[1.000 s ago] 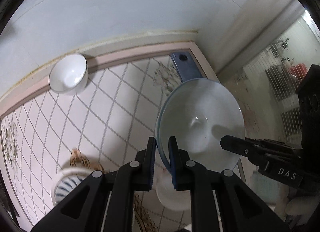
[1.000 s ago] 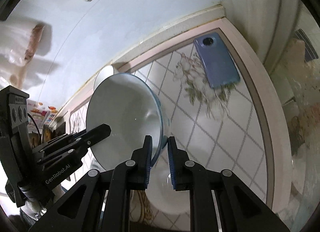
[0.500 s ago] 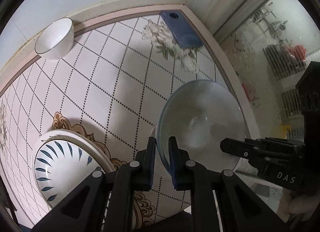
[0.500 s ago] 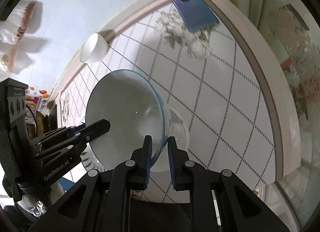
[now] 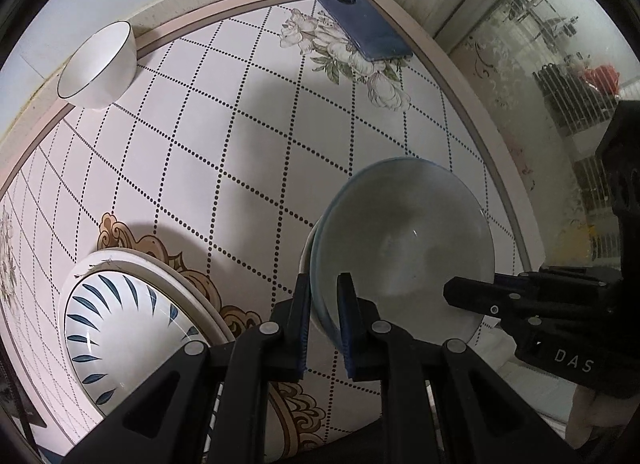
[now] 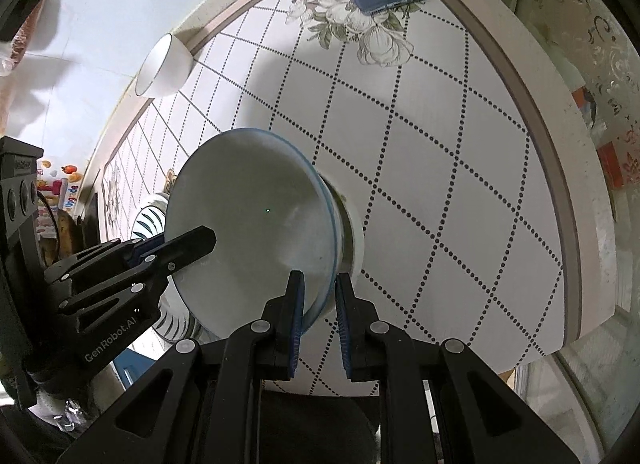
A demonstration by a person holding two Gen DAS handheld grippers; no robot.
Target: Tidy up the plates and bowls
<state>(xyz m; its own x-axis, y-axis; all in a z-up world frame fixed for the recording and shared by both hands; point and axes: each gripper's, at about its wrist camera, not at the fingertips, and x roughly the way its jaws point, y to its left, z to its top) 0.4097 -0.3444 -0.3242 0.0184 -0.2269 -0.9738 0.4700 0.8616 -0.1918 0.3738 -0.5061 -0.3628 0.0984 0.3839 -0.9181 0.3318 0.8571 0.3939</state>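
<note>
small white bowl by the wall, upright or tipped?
Upright. The small white bowl sits on its base on the table by the wall, rim and opening facing up. Contents cannot be seen.

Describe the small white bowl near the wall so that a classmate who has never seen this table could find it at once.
Start at the tiled table and follow its pink border to the far edge along the wall. There the small white bowl stands alone, well apart from the phone in the far corner. Unlike the blue-rimmed bowl held by both grippers and the blue-leaf plate, it is plain white with a thin dark rim.
</note>
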